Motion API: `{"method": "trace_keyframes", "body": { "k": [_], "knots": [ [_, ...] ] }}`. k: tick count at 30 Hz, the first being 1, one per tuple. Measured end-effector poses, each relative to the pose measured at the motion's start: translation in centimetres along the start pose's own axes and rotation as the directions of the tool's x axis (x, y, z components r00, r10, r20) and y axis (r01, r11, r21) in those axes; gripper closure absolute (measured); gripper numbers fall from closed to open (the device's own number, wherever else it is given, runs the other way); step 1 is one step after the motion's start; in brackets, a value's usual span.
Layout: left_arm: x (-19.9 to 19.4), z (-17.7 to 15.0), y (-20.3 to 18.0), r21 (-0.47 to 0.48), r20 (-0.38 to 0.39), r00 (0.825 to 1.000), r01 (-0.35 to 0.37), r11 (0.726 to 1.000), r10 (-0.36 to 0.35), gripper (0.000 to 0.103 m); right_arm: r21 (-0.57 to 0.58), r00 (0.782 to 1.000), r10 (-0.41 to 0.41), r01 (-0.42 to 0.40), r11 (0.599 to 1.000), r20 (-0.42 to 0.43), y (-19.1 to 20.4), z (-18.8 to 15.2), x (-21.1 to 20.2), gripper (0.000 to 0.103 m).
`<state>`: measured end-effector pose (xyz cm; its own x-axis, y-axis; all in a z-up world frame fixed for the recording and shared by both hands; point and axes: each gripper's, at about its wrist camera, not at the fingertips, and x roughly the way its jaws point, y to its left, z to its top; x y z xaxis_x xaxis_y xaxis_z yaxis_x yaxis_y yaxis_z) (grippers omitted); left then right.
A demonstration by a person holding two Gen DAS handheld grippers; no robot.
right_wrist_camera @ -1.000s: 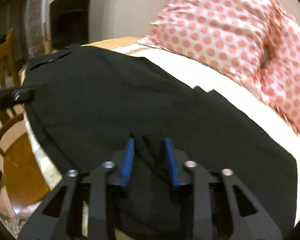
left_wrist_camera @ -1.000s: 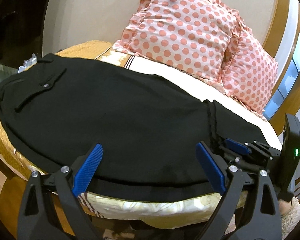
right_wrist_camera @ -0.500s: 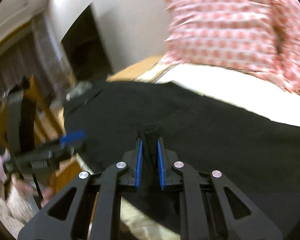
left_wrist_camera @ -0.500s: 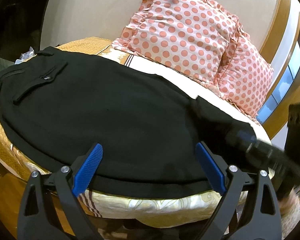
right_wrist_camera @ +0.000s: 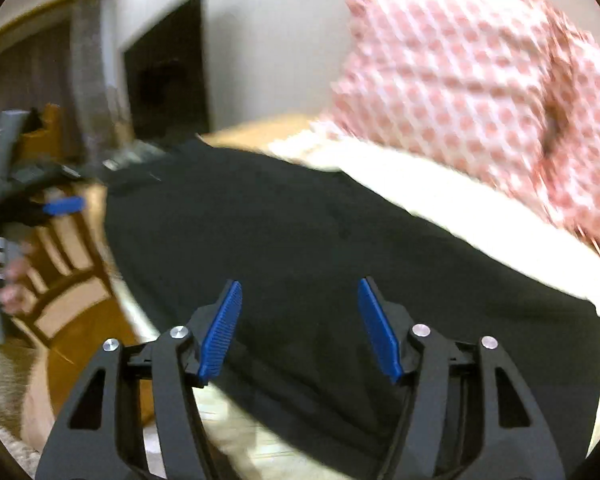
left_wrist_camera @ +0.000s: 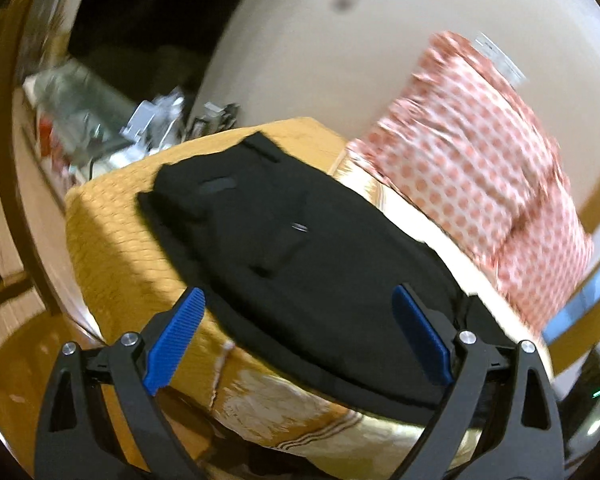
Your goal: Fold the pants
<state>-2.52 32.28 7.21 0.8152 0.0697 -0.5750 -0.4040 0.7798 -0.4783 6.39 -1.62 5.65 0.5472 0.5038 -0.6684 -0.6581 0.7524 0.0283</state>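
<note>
right tool [right_wrist_camera: 300, 330]: jaws apart and opening; blue pads [right_wrist_camera: 222, 330] clear of the cloth, nothing pinched between them.
right tool, below/ahead: black pants [right_wrist_camera: 300, 232] lie flat under the tips and run away from it toward the upper left.
right tool, far left: left tool [right_wrist_camera: 62, 205] seen at frame edge, blurred, with a hand [right_wrist_camera: 10, 276] on its grip beside a wooden chair [right_wrist_camera: 66, 280].
right tool, ahead right: dotted pillows [right_wrist_camera: 480, 92] past a cream strip of bed [right_wrist_camera: 440, 200].
left tool [left_wrist_camera: 298, 340]: jaws wide apart, empty; pads [left_wrist_camera: 174, 340] hover over the near edge of the bed.
left tool, between tips: near hem edge of pants [left_wrist_camera: 300, 260], not touched.
left tool, ahead: waist end of pants with pocket and button [left_wrist_camera: 299, 227], spread on yellow cover [left_wrist_camera: 112, 248].
left tool, ahead right: pillows [left_wrist_camera: 480, 160] against the wall.
left tool, far ahead left: clutter [left_wrist_camera: 152, 120], too blurred to identify.
pants, state: one flat dark layer along the bed's front edge; fold count cannot be told.
</note>
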Motion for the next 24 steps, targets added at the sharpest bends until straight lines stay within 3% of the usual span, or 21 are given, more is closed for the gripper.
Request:
{"method": "trace_keyframes", "body": {
  "k": [1, 2, 6, 11, 17, 24],
  "knots": [
    [0.2, 0.4, 0.7, -0.028, -0.008, 1.0, 0.003, 1.0, -0.003, 0.008, -0.007, 0.997, 0.001, -0.002, 1.0, -0.072, 0.0, -0.5, 1.3, 0.041],
    [0.3, 0.6, 1.1, -0.04, -0.013, 1.0, 0.005, 0.999, -0.006, 0.008, -0.001, 0.996, 0.029, -0.029, 1.0, -0.084, 0.0, -1.0, 1.7, 0.041],
    [1.6, 2.1, 2.5, -0.106, -0.049, 0.999, -0.007, 0.994, 0.002, 0.008, 0.021, 0.994, 0.058, -0.056, 0.998, -0.092, -0.3, -1.0, 1.2, 0.037],
    [3.1, 2.8, 4.0, -0.191, -0.104, 0.994, 0.019, 0.981, -0.039, 0.009, 0.063, 0.993, 0.086, -0.081, 0.995, -0.086, -0.5, -1.5, 1.2, 0.036],
    [3.2, 2.9, 4.3, -0.203, -0.085, 0.996, 0.002, 0.979, -0.019, 0.009, 0.065, 0.992, 0.093, -0.088, 0.994, -0.081, -0.9, -1.2, 1.5, 0.035],
    [3.7, 1.9, 3.0, -0.234, -0.123, 0.985, 0.087, 0.968, -0.118, 0.009, 0.069, 0.992, 0.1, -0.095, 0.993, -0.071, -1.0, -1.3, 1.7, 0.032]
  ]
}}
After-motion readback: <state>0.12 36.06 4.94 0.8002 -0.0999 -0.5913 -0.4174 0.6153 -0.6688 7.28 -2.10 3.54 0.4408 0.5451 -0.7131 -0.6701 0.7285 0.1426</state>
